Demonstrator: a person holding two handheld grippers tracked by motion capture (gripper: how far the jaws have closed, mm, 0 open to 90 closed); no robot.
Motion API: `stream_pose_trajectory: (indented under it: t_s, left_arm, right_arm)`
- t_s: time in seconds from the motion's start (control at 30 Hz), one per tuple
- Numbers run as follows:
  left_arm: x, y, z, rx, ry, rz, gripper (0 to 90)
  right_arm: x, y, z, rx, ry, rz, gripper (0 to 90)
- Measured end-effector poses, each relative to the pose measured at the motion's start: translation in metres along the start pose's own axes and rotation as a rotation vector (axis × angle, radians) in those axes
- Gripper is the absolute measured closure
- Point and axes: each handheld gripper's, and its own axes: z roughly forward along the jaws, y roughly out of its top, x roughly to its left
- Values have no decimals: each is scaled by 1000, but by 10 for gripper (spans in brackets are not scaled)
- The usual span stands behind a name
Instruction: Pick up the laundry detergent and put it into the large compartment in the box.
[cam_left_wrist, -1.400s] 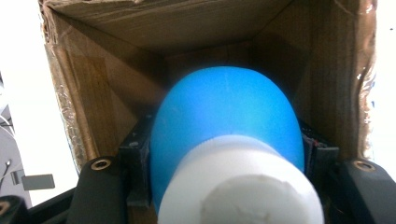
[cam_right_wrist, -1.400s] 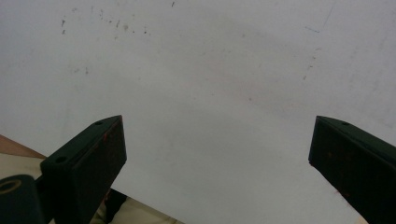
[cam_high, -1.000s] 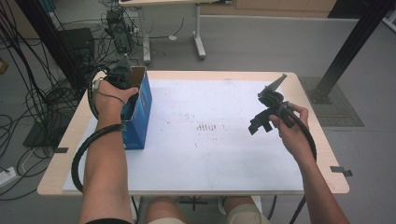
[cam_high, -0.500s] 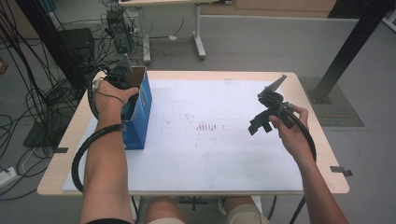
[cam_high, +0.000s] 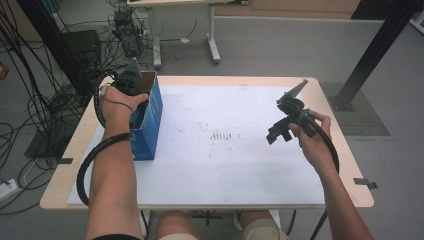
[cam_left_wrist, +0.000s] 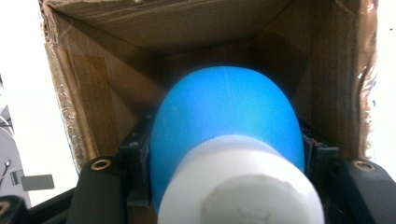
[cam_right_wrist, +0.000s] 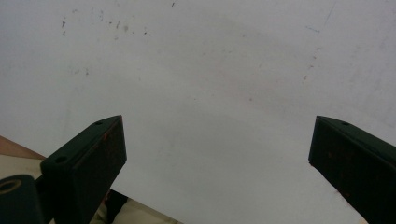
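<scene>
Blue rounded bottle with a white cap sits pinched between the left gripper's jaws, inside the blue-sided open cardboard box at the white table's far left. Right gripper hangs above the table's right side, jaws spread wide with nothing between them.

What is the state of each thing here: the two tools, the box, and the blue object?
Left tool: shut on the blue bottle, reaching into the box.
Blue bottle: gripped on both sides, white cap toward the camera, inside the box.
Cardboard box: open at the top, standing on the table's left side.
Right tool: open, empty, held above the white table surface.
</scene>
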Motion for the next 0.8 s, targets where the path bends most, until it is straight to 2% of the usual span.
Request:
stream_pose_trajectory:
  t_s: [0.8]
  left_arm:
    - [1, -2, 0, -8, -1, 0, 374]
  right_arm:
    - [2, 1, 0, 0, -2, -1, 42]
